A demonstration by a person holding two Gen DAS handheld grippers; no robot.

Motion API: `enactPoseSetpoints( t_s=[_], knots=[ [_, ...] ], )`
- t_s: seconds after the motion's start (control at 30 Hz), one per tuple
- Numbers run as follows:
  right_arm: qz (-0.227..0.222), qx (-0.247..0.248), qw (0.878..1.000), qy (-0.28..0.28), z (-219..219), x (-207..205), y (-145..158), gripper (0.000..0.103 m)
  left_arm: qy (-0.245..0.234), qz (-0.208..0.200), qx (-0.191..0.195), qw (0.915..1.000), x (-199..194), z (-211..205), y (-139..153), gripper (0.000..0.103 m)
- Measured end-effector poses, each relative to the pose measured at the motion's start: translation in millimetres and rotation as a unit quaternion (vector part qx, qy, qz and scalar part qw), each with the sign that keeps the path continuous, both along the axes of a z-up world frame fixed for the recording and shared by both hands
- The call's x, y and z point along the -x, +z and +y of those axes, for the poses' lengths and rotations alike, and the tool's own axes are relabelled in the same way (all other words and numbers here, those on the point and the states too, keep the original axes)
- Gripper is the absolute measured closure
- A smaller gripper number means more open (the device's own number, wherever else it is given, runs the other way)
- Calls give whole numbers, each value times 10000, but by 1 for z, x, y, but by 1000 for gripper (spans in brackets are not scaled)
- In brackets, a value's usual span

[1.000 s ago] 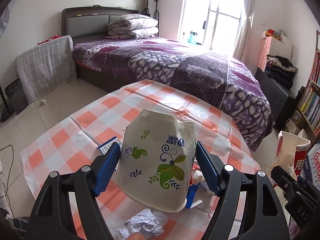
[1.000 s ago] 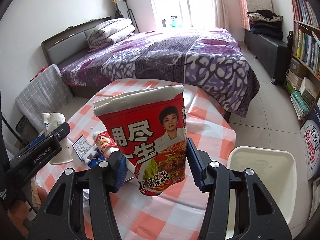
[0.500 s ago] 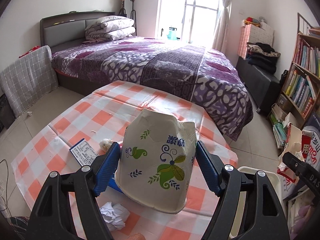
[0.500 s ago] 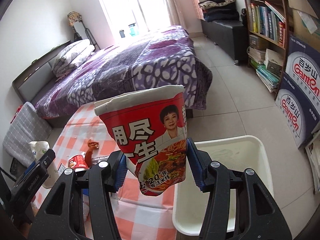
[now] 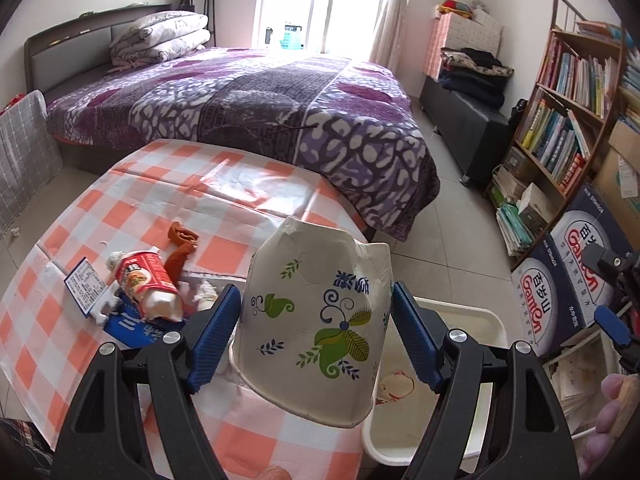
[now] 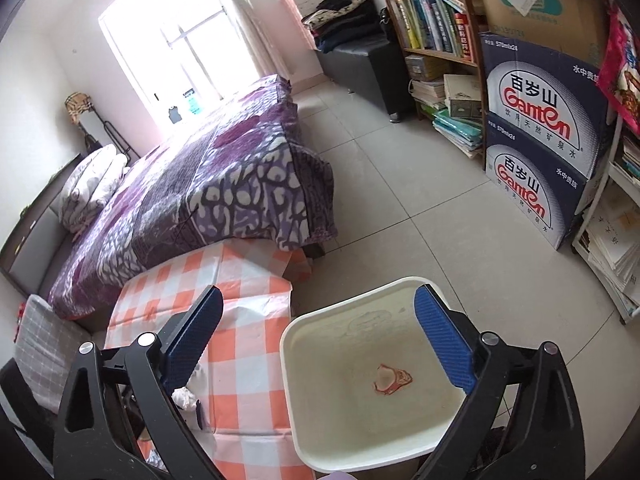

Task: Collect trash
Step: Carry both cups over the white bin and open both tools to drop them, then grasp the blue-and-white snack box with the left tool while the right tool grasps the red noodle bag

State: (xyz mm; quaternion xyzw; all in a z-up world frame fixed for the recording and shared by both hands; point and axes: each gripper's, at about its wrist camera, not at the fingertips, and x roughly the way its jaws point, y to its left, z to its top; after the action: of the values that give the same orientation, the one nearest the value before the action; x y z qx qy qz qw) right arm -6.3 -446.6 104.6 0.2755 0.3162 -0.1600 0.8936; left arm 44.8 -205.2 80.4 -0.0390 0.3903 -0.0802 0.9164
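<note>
Blue ribbed pads of the left gripper [image 5: 316, 332] are pressed against both sides of a crumpled white paper bowl [image 5: 316, 328] printed with green leaves, which is held above the edge of the orange-checked tablecloth [image 5: 120, 200] and partly over the cream plastic bin [image 5: 476, 316] beside the table. The right gripper [image 6: 316, 332] is seen over that bin [image 6: 344, 420] with its jaws opening and nothing between them, a red-and-white noodle cup [image 6: 391, 378] lying deep on the bin's floor. More trash is left on the tablecloth: a tipped red snack cup [image 5: 146, 284], a brown peel [image 5: 182, 242] and a small printed card [image 5: 85, 285].
</note>
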Motion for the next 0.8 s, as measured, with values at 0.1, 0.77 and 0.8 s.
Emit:
enactPoseSetpoints(
  t_s=[0.1, 0.77, 0.8],
  knots=[
    [-138, -158, 9995, -249, -21, 10, 6, 9, -265, 135, 91, 9995, 0, -23, 0, 28],
    [-758, -424, 9929, -818, -53, 32, 23, 7, -1416, 970, 953, 9805, -11, -83, 13, 14],
    [-696, -336, 9942, -744, -45, 27, 23, 7, -1369, 874, 817, 9833, -12, -77, 15, 14]
  ],
)
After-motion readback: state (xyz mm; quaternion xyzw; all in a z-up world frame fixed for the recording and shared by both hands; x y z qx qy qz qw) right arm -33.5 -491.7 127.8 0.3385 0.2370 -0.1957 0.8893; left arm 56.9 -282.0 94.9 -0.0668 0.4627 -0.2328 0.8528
